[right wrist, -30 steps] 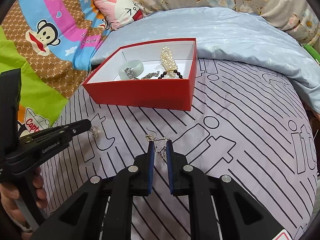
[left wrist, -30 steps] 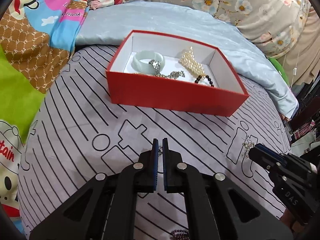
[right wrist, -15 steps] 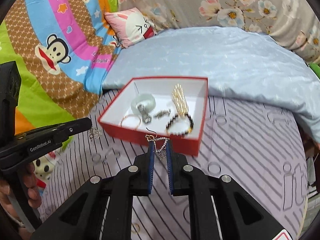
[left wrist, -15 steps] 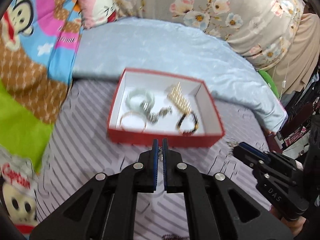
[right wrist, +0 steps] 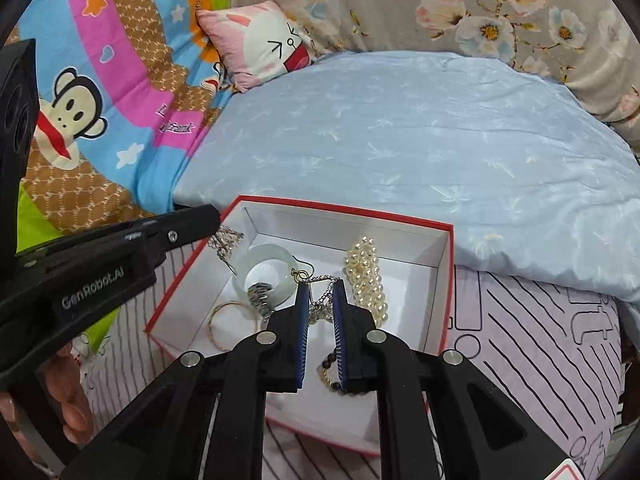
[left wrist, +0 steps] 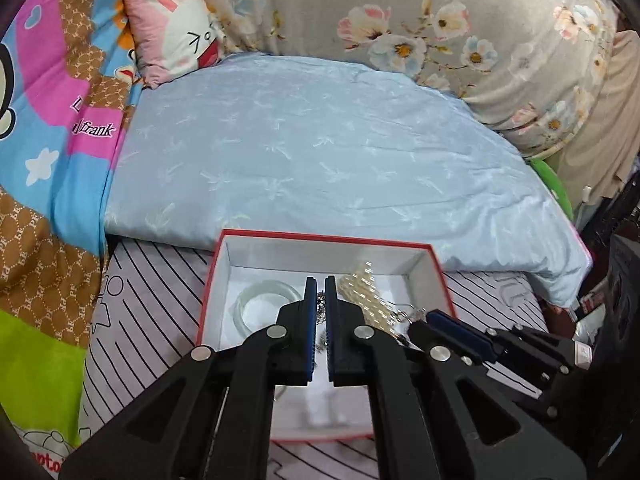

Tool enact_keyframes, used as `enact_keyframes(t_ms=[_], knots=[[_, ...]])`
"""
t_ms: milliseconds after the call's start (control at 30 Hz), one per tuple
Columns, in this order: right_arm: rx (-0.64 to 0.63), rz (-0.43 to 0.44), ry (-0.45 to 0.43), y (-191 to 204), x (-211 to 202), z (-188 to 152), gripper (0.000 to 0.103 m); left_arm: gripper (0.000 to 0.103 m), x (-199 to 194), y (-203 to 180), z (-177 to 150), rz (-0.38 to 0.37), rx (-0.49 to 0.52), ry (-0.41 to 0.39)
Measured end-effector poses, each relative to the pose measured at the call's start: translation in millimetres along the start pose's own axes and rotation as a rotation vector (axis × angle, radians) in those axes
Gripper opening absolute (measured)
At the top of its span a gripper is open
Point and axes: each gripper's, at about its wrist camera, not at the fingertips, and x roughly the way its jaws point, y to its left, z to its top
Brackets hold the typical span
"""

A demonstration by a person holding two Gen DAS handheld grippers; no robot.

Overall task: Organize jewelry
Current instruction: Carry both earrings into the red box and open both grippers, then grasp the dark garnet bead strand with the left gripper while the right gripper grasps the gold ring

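Note:
A red box (left wrist: 438, 266) with a white inside lies on the striped sheet; it also shows in the right wrist view (right wrist: 448, 276). In it lie a pale green bangle (right wrist: 264, 258), a pearl strand (right wrist: 366, 276), a thin gold ring (right wrist: 232, 320) and dark beads (right wrist: 330, 364). My left gripper (left wrist: 318, 284) hangs over the box, shut on a small silver earring (right wrist: 228, 240) that dangles above the box's left rim. My right gripper (right wrist: 318, 286) is over the box, shut on a silver chain earring (right wrist: 316, 280).
A light blue quilt (left wrist: 320, 148) lies right behind the box. A pink cartoon pillow (left wrist: 176, 28) and a colourful monkey blanket (right wrist: 80, 92) are at the back left. Floral fabric (left wrist: 460, 32) fills the back. Striped sheet (right wrist: 540, 340) lies right of the box.
Both grippers rose from the striped sheet with their earrings and moved forward over the red box. The box now sits directly under both grippers.

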Motion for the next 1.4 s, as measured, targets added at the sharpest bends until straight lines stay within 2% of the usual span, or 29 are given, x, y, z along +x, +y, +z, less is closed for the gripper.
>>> enact_keyframes(t_ms=[233,367,500,633,833,1067,1233,1400], knots=[[0.0,0.012,0.041,-1,43,4,0.012,0.003,37,15,5,0.021,-0.002,0.028],[0.002,-0.004,0.033,-3,48,4,0.021,0.003,45,21,5,0.043,-0.016,0.027],[0.002,-0.016,0.001,-6,31,-1,0.028,0.025,41,29,2,0.064,-0.034,0.017],[0.001,-0.016,-0.015,-6,7,-12,0.028,0.026,25,32,-8,0.078,-0.033,0.006],[-0.01,-0.01,-0.022,-5,-44,-55,0.028,0.028,-19,31,-37,0.117,-0.013,-0.007],[-0.039,-0.009,0.051,8,-85,-132,0.029,0.034,-61,34,-99,0.151,-0.03,0.019],[-0.041,0.012,0.108,25,-102,-185,0.029,0.034,-80,38,-154,0.147,-0.062,0.086],[-0.05,0.004,0.149,40,-99,-217,0.029,0.034,-94,36,-194,0.17,-0.088,0.125]])
